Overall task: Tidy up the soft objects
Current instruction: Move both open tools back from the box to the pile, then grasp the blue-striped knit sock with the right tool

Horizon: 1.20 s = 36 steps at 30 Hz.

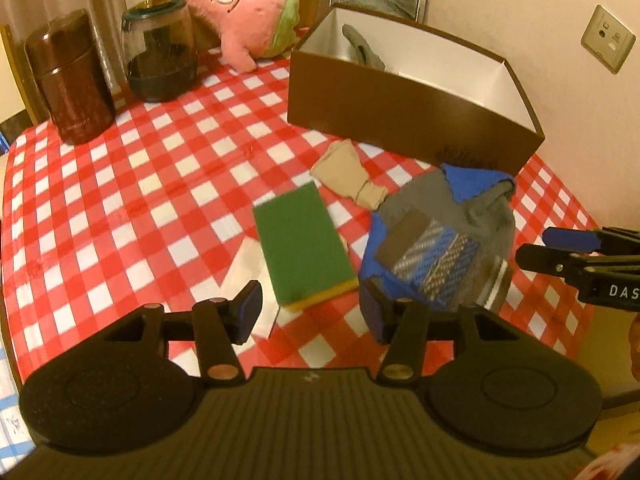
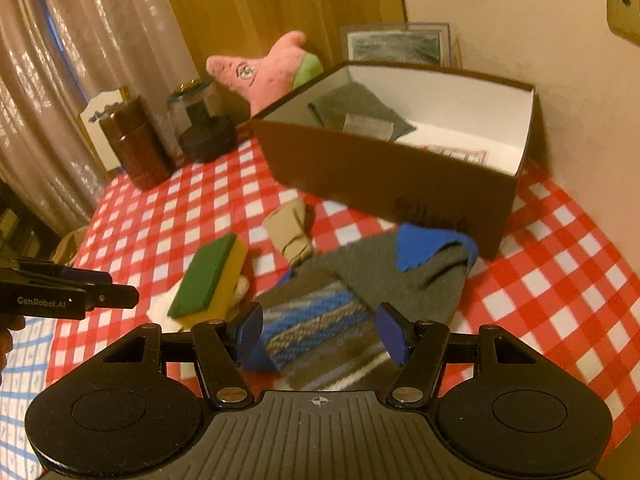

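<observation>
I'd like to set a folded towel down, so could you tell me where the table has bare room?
The widest free patch of checked cloth lies between the brown canister, the glass jar and the green sponge. It is crowded before the box: sponge, beige sock, grey-blue sock.

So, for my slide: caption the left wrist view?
Open left gripper above green sponge, beside striped sock.

I see four soft items lying on the desk in front of the box [image 2: 384,184]. The sponge [image 1: 306,245], green face up over yellow, rests partly on a white cloth [image 1: 248,268]. The beige sock [image 1: 352,174] lies crumpled. The grey-blue striped sock [image 2: 360,284] lies flat. A grey cloth [image 2: 360,108] lies inside the box.
</observation>
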Tool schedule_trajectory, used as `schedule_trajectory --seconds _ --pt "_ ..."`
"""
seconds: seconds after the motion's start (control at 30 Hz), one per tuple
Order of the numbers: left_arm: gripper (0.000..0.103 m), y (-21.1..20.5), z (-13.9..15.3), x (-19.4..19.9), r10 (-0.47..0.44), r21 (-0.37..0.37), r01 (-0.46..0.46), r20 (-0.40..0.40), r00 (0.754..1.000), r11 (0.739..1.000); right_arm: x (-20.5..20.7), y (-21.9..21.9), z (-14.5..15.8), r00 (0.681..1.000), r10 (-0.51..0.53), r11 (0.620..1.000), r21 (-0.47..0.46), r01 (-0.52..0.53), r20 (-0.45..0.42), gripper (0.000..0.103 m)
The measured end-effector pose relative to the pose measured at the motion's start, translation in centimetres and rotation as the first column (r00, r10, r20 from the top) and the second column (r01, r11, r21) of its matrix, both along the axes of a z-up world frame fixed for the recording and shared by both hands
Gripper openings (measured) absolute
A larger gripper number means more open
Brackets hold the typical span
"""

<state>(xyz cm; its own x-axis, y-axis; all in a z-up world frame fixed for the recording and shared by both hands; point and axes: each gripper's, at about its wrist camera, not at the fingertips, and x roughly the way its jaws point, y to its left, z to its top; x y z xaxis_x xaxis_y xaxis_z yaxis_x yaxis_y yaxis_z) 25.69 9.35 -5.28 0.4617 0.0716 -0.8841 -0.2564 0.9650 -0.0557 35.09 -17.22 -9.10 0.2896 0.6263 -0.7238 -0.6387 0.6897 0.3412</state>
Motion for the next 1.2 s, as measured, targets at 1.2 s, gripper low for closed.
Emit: schedule_trajectory --seconds 1.2 --pt "0.051 0.1 -4.5 -0.5 0.025 -0.035 -0.028 -0.072 0.997 0.999 0.1 4.8 -7.1 0.976 0.214 0.951 -0.233 -0.201 0.031 0.088"
